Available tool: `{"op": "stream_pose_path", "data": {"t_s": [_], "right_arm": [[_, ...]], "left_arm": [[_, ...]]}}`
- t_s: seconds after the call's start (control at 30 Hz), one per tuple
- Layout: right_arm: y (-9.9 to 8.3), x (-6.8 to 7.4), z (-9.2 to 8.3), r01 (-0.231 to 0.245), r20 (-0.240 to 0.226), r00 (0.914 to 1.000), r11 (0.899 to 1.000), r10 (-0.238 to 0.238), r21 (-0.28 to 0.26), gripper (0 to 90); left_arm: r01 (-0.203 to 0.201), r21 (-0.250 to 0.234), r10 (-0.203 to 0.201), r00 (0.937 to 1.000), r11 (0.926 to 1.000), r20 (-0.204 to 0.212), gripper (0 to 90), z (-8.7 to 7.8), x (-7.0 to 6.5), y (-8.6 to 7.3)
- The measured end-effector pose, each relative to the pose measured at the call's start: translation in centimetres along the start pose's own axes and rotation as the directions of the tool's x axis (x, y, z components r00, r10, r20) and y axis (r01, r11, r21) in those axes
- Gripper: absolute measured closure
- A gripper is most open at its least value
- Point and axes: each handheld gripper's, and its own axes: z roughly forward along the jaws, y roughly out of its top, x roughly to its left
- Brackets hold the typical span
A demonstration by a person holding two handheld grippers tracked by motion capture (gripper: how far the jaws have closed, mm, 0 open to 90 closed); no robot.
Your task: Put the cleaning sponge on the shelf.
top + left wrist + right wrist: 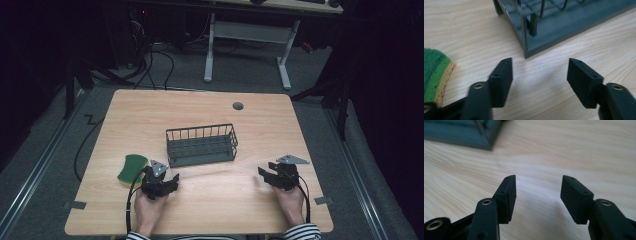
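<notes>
Both grippers sit low over the near part of the table (210, 105), jaws apart with nothing between them. The left gripper (170, 181) hovers just right of the green-and-yellow sponge (132, 167) (its long axis runs near-to-far, tilted slightly right). The right gripper (263, 174) waits well apart, at the right. Between them, farther back, the wire basket (202, 145) lies lengthwise left to right.

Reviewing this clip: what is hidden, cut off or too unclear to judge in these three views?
- Sponge: in the left gripper view, cut off by the left edge; its full shape shows only from above.
- Wire basket: cropped by the top edge in the left gripper view; a blurred corner in the right gripper view.
- Dark round spot on the table's far side: too small in the high view to identify.
</notes>
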Motion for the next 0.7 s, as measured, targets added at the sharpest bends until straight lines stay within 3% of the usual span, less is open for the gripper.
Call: {"op": "stream_pose_path", "data": {"t_s": [0.07,0.3,0.47,0.7], "right_arm": [[1.2,0.7,0.4,0.014,-0.037,0.9992,1.000,-0.014,-0.018,51.5],[3.8,2.6,1.7,0.072,-0.096,0.9926,0.997,-0.073,-0.017,58.8],[4.9,3.6,3.9,0.081,-0.148,0.9860,0.997,-0.078,0.015,63.3],[5.4,4.3,5.3,0.081,-0.167,0.9831,0.996,-0.075,0.029,66.9]], "left_arm": [[0.002,-0.001,-0.002,1.0000,1.0000,-0.006,43.0,-0.1,0.1,0.4],[0.049,0.003,-0.049,0.9988,0.9988,0.010,49.3,0.2,0.8,1.3],[0.051,0.028,-0.051,0.9986,0.9983,0.014,58.8,0.8,0.9,1.3],[0.090,0.023,-0.090,0.9958,0.9957,0.014,65.1,1.4,1.5,1.4]]}}
